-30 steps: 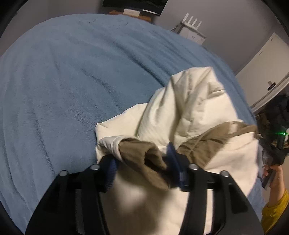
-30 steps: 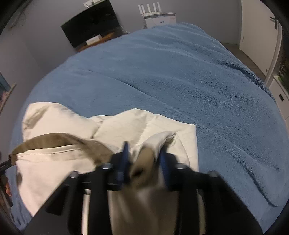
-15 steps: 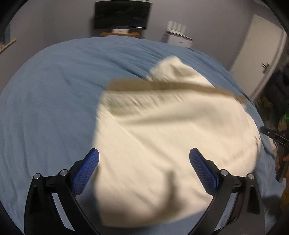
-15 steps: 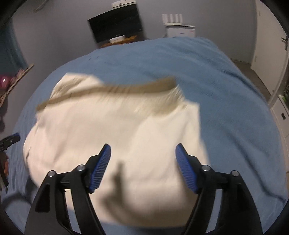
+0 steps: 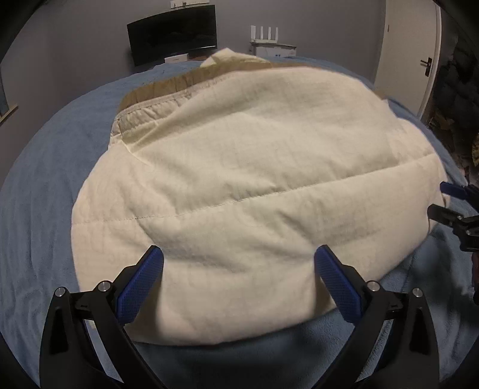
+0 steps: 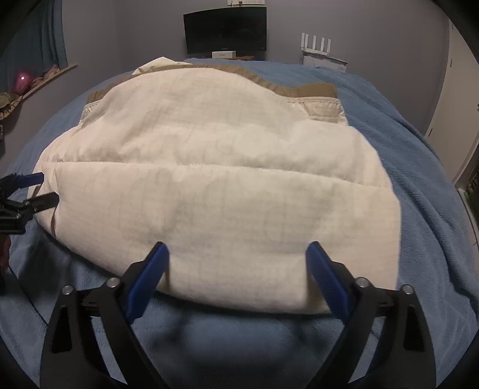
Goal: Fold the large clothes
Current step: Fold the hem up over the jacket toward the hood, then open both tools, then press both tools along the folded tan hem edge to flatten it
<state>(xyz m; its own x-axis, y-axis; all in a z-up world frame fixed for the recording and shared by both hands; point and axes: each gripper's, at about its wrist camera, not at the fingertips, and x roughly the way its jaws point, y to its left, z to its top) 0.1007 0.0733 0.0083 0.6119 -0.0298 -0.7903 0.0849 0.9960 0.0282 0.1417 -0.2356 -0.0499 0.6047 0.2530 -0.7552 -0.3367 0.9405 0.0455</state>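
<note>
Both tools are released: the left gripper [image 5: 238, 281] and the right gripper [image 6: 236, 278] hang with jaws spread wide and nothing between them, just short of the near edge of the cream quilted garment [image 5: 239, 185].

The garment lies spread on the blue blanket [image 5: 39, 191], tan trim [image 6: 314, 89] along the far side.

Step in hand, as you should judge it: choose the next fold line.
- Left side first: take the left edge low, pinching through both layers so the padding does not slide.
- Centre: the quilted seam [image 6: 209, 166] runs across; use it as the crease guide.
- Right side: match the grip height, then carry both edges over together.

The far corners are poorly seen; a sleeve may be tucked under there, so check before lifting.

Surroundings, left to right: windowsill clutter [image 6: 21, 83], monitor [image 6: 224, 28], white router [image 6: 317, 45], door [image 5: 404, 54]. All stand well apart from the bed; nothing blocks you.
</note>
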